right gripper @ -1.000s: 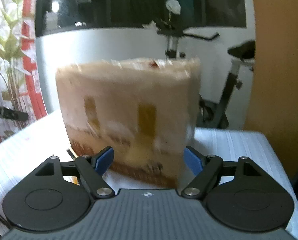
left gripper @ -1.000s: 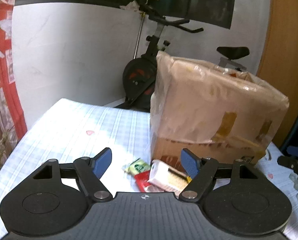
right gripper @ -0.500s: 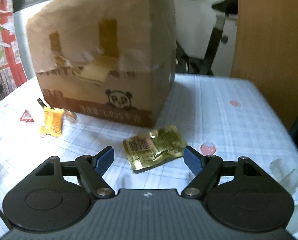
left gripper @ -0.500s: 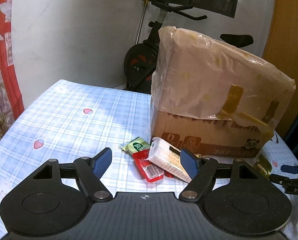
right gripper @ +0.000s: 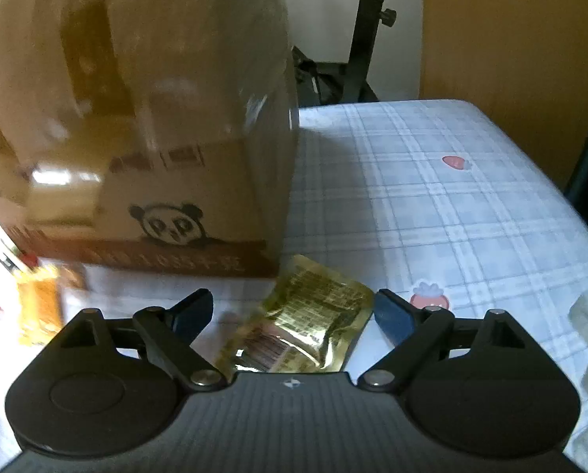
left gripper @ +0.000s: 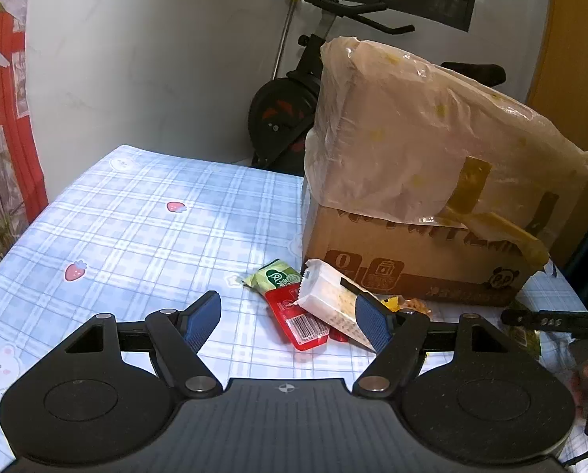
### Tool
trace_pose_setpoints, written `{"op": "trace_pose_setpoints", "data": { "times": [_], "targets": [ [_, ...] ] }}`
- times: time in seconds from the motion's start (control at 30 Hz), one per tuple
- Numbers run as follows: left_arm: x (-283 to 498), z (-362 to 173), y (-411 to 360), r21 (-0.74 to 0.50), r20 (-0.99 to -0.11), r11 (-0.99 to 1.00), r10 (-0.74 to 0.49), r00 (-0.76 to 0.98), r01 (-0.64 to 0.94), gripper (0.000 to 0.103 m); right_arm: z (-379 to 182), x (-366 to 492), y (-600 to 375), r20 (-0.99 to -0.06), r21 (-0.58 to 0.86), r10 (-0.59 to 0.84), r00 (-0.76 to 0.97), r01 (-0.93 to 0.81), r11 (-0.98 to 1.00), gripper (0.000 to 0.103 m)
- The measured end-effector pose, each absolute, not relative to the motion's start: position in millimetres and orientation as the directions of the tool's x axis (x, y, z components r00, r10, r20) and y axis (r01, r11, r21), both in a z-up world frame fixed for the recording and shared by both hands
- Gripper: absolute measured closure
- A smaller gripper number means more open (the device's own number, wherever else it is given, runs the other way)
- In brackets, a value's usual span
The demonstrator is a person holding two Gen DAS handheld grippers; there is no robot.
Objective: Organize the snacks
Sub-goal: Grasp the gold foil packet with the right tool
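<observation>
A: What differs from a second ago?

B: Both views have tipped down. The desk [left gripper: 144, 213], under its blue checked cloth with strawberry prints, now fills more of the left wrist view, and the exercise bike [left gripper: 290, 118] behind the far edge has slid up the frame. In the right wrist view the cardboard box [right gripper: 144, 126] used to fill the middle; now it looms at the left and the cloth shows at the right.

A: Any writing on the box?

B: A panda face with "PP" on it, and a dark band of print along the bottom that is too blurred to read. Clear plastic and yellow tape cover the upper part.

A: And the snacks?

B: The left view shows a white packet [left gripper: 333, 303], a red packet [left gripper: 298, 319] with a barcode and a green packet [left gripper: 272, 278], clustered by the box's near left corner. Only the right view shows a gold packet [right gripper: 306, 319] at the box's near right corner, and an orange packet [right gripper: 38, 303], blurred, further left.

A: The jaws?

B: The left gripper [left gripper: 288, 319] has them spread, holding nothing, with the red packet lying between them on the cloth. The right gripper [right gripper: 294, 315] is opening its jaws, with the gold packet between them and neither pad pressing on it.
</observation>
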State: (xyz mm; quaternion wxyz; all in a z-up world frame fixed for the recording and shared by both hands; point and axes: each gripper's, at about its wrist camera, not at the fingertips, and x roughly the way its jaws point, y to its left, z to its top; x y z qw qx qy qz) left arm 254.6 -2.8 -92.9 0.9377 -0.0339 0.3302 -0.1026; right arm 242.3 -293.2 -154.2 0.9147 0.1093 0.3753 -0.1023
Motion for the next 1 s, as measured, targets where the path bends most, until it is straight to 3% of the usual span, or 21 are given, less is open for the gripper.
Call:
{"op": "trace_pose_setpoints", "data": {
  "times": [0.17, 0.27, 0.33, 0.6, 0.77, 0.9, 1.0],
  "targets": [
    [255, -97, -1, -0.144, -0.620, 0.976, -0.218, 0.754, 0.164, 0.026, -161, 233, -280, -0.690, 0.030, -0.146, 0.708, 0.230, 0.973, 0.015],
    [256, -102, -2, -0.141, -0.631, 0.976, -0.216, 0.745, 0.163, 0.026, -163, 226, -282, -0.668, 0.038, -0.159, 0.727, 0.246, 0.969, 0.026],
    [255, -103, -3, -0.145, -0.632, 0.976, -0.217, 0.744, 0.161, 0.026, -162, 223, -285, -0.655, 0.052, -0.167, 0.737, 0.265, 0.963, 0.041],
    [253, -105, -3, -0.157, -0.639, 0.974, -0.227, 0.735, 0.164, 0.026, -159, 205, -278, -0.630, 0.110, -0.051, 0.775, 0.154, 0.982, 0.045],
    [253, -109, -11, -0.166, -0.656, 0.968, -0.251, 0.712, 0.188, 0.027, -162, 195, -243, -0.615, 0.030, 0.044, 0.787, -0.033, 0.999, 0.045],
    [258, -114, -20, -0.164, -0.667, 0.964, -0.265, 0.696, 0.210, 0.027, -163, 197, -238, -0.600, 0.034, 0.048, 0.799, -0.034, 0.999, 0.045],
    [265, -119, -26, -0.180, -0.670, 0.959, -0.282, 0.687, 0.219, 0.034, -164, 196, -238, -0.592, 0.038, 0.050, 0.804, -0.034, 0.999, 0.045]
  ]
}}
